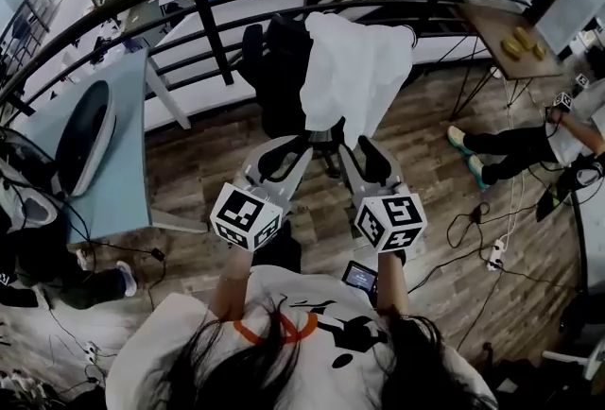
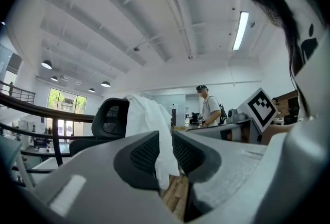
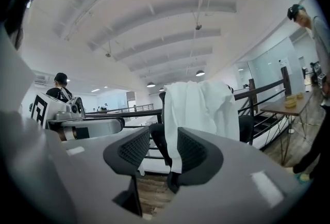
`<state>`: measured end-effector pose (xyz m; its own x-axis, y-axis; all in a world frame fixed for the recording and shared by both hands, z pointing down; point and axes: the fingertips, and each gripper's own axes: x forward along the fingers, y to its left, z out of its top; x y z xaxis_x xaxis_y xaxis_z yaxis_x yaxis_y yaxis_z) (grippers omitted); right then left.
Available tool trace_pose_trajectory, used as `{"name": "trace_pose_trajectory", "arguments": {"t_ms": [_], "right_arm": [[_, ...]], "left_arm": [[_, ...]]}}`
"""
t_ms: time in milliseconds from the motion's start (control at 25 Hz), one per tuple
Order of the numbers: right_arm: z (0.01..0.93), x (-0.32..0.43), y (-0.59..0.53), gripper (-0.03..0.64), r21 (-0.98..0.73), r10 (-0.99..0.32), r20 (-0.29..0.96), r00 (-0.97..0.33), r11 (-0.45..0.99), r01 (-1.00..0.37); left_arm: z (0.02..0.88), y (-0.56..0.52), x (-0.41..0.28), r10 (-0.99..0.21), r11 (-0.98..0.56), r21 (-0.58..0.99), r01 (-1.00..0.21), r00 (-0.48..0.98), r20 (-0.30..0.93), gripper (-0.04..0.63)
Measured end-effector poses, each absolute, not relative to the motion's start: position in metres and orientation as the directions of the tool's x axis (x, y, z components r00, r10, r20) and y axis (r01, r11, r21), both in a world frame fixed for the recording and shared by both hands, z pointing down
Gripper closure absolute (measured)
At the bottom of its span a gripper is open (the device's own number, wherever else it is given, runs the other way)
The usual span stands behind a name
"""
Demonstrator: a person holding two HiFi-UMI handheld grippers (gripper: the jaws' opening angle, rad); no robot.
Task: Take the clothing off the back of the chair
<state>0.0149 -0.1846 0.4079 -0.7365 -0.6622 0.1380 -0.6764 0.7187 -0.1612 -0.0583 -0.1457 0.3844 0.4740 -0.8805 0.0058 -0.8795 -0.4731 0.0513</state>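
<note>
A white garment [image 1: 354, 68] hangs over the back of a black office chair [image 1: 274, 68], just in front of the curved railing. Both grippers point level at the chair, a short way in front of it and apart from it. My left gripper [image 1: 286, 153] is open with nothing between its jaws. The right gripper [image 1: 364, 156] is open too, and empty. In the left gripper view the garment [image 2: 149, 120] shows beyond the left gripper [image 2: 166, 153], draped on the chair [image 2: 111, 120]. The right gripper view shows the garment [image 3: 198, 109] past the right gripper [image 3: 164, 153].
A dark curved railing [image 1: 213, 21] runs behind the chair. A blue-grey desk [image 1: 113, 162] stands at left, a small wooden table [image 1: 506, 35] at right. A person's legs [image 1: 506, 148] lie on the floor at right, near cables and a power strip [image 1: 493, 255].
</note>
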Motion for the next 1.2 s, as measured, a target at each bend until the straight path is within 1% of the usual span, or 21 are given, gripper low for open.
{"name": "trace_pose_trajectory", "arguments": {"t_ms": [80, 240, 360, 520, 680, 760, 880, 920, 1040, 1080, 1160, 1200], "right_arm": [[0.406, 0.002, -0.204, 0.395, -0.158, -0.676, 0.144, -0.723, 0.706, -0.691], [0.401, -0.019, -0.237, 0.262, -0.156, -0.716, 0.155, -0.680, 0.662, -0.733], [0.398, -0.027, -0.260, 0.205, -0.147, -0.755, 0.157, -0.636, 0.619, -0.771], [0.395, -0.021, -0.293, 0.139, -0.132, -0.826, 0.171, -0.537, 0.521, -0.843], [0.395, -0.010, -0.325, 0.036, -0.047, -0.883, 0.193, -0.429, 0.428, -0.903], [0.396, -0.008, -0.337, 0.017, -0.001, -0.891, 0.207, -0.403, 0.412, -0.911], [0.399, -0.008, -0.348, 0.020, 0.037, -0.883, 0.232, -0.408, 0.427, -0.904], [0.400, -0.007, -0.352, 0.042, 0.049, -0.882, 0.238, -0.406, 0.429, -0.902], [0.399, -0.010, -0.360, 0.114, 0.059, -0.866, 0.244, -0.436, 0.462, -0.885], [0.398, -0.014, -0.360, 0.150, 0.053, -0.853, 0.243, -0.462, 0.487, -0.872], [0.398, -0.021, -0.358, 0.248, 0.043, -0.829, 0.240, -0.505, 0.529, -0.848], [0.399, -0.022, -0.356, 0.283, 0.043, -0.823, 0.240, -0.515, 0.539, -0.841]], "left_arm": [[0.382, -0.164, -0.072, -0.869, -0.494, 0.049, -0.868, 0.495, 0.008, 0.523], [0.376, -0.194, -0.099, -0.843, -0.536, 0.049, -0.843, 0.537, 0.012, 0.522], [0.374, -0.215, -0.115, -0.827, -0.561, 0.048, -0.827, 0.562, 0.014, 0.522], [0.372, -0.237, -0.133, -0.805, -0.592, 0.050, -0.804, 0.593, 0.019, 0.520], [0.377, -0.255, -0.149, -0.789, -0.612, 0.060, -0.788, 0.614, 0.017, 0.518], [0.379, -0.260, -0.156, -0.785, -0.617, 0.068, -0.784, 0.620, 0.016, 0.518], [0.380, -0.264, -0.159, -0.770, -0.634, 0.080, -0.769, 0.637, 0.022, 0.515], [0.382, -0.267, -0.160, -0.764, -0.641, 0.088, -0.763, 0.645, 0.028, 0.504], [0.387, -0.280, -0.164, -0.751, -0.650, 0.115, -0.751, 0.658, 0.050, 0.471], [0.387, -0.284, -0.167, -0.752, -0.648, 0.119, -0.752, 0.657, 0.053, 0.468], [0.386, -0.291, -0.174, -0.760, -0.639, 0.120, -0.760, 0.648, 0.058, 0.466], [0.387, -0.292, -0.178, -0.765, -0.632, 0.118, -0.766, 0.641, 0.062, 0.466]]}}
